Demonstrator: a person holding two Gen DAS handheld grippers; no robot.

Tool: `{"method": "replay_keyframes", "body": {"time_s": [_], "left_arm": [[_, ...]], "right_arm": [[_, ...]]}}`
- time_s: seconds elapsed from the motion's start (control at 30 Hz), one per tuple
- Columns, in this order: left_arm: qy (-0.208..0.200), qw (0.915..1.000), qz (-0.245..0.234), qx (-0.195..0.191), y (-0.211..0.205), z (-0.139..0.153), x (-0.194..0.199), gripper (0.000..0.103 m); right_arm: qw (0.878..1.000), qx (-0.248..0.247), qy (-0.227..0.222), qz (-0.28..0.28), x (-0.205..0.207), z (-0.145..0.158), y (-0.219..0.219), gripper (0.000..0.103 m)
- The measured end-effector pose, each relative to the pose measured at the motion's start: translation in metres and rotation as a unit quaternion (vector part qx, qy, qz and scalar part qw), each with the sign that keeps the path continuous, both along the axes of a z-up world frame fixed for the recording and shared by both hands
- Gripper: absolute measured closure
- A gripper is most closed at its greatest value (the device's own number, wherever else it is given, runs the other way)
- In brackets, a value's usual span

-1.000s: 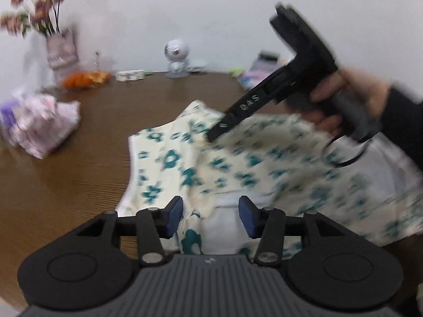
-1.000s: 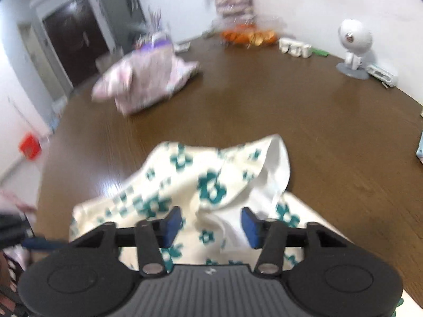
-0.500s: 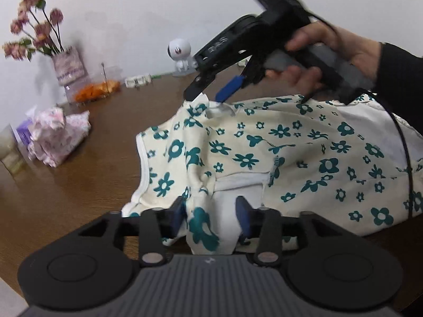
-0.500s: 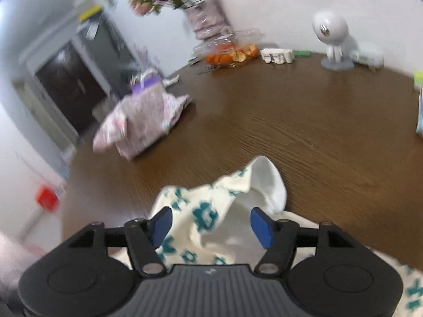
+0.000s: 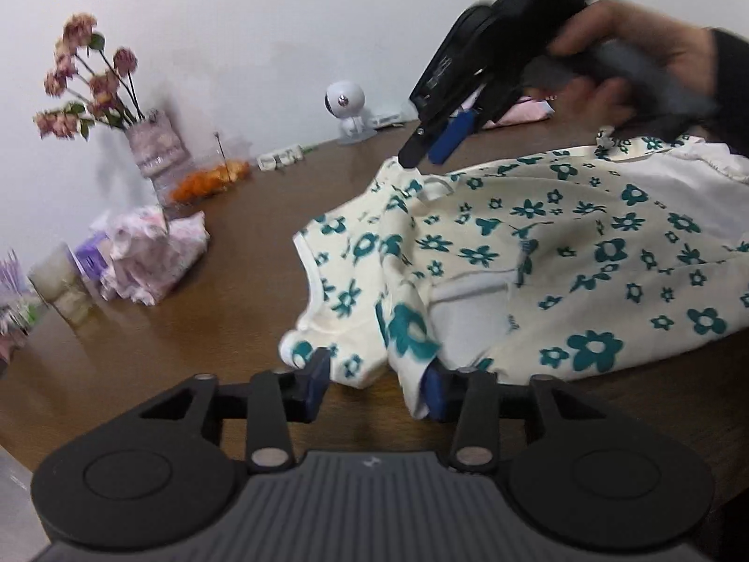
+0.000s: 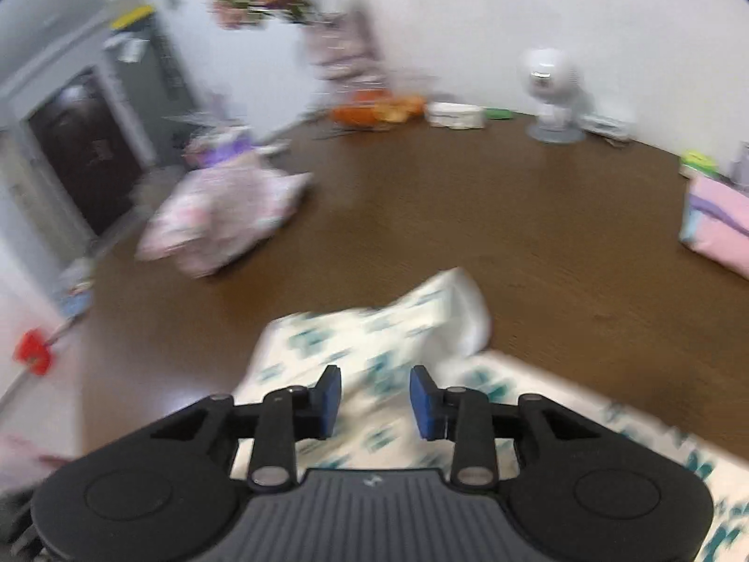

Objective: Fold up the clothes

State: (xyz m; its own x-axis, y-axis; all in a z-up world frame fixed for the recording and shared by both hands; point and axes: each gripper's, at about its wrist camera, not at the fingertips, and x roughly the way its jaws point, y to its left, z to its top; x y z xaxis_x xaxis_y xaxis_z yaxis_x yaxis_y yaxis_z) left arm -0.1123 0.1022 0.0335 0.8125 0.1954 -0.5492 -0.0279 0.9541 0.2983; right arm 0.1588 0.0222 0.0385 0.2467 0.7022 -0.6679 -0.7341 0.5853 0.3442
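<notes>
while both hand-held gripper jaws close, left (image 5: 374, 386) around floral garment (image 5: 538, 253) hem, right (image 6: 374, 403) above cloth, bare table (image 6: 468, 215) beyond

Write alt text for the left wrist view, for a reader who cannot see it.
A cream garment with teal flowers lies rumpled on a brown wooden table, a fold of it between the closing jaws of the left gripper. The right gripper, in a person's hand, reaches the garment's far corner. Flowers in a vase stand far left.

- Garment (image 5: 538, 253) lies on the tabletop (image 5: 224, 309), near right.
- Bundle (image 5: 150, 253) sits left of it.
- Vase (image 5: 152, 150) and camera (image 5: 348, 107) stand far.
</notes>
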Motion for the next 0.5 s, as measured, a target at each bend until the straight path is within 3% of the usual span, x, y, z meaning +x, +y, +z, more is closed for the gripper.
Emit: {"method": "replay_keyframes", "body": {"time_s": [0.1, 0.17, 0.27, 0.33, 0.4, 0.5], "left_arm": [[-0.007, 0.9989, 0.006, -0.045, 0.008, 0.004, 0.002, 0.093], [-0.009, 0.9944, 0.017, -0.104, 0.022, 0.006, 0.003, 0.097], [-0.01, 0.9805, 0.034, -0.193, 0.042, 0.008, 0.005, 0.098], [-0.01, 0.9696, 0.044, -0.24, 0.053, 0.01, 0.005, 0.098], [-0.011, 0.9645, 0.05, -0.259, 0.058, 0.009, 0.003, 0.098], [-0.007, 0.9668, 0.049, -0.251, 0.055, 0.007, 0.002, 0.098]], "right_arm": [[0.994, 0.053, 0.087, 0.035, -0.032, -0.009, -0.012, 0.073], [0.987, 0.078, 0.14, 0.018, -0.047, -0.021, -0.018, 0.072], [0.967, 0.123, 0.22, -0.031, -0.054, -0.043, -0.028, 0.072], [0.957, 0.126, 0.252, -0.063, -0.056, -0.055, -0.03, 0.072], [0.948, 0.125, 0.277, -0.092, -0.058, -0.065, -0.031, 0.072], [0.939, 0.133, 0.295, -0.116, -0.063, -0.073, -0.03, 0.072]]}}
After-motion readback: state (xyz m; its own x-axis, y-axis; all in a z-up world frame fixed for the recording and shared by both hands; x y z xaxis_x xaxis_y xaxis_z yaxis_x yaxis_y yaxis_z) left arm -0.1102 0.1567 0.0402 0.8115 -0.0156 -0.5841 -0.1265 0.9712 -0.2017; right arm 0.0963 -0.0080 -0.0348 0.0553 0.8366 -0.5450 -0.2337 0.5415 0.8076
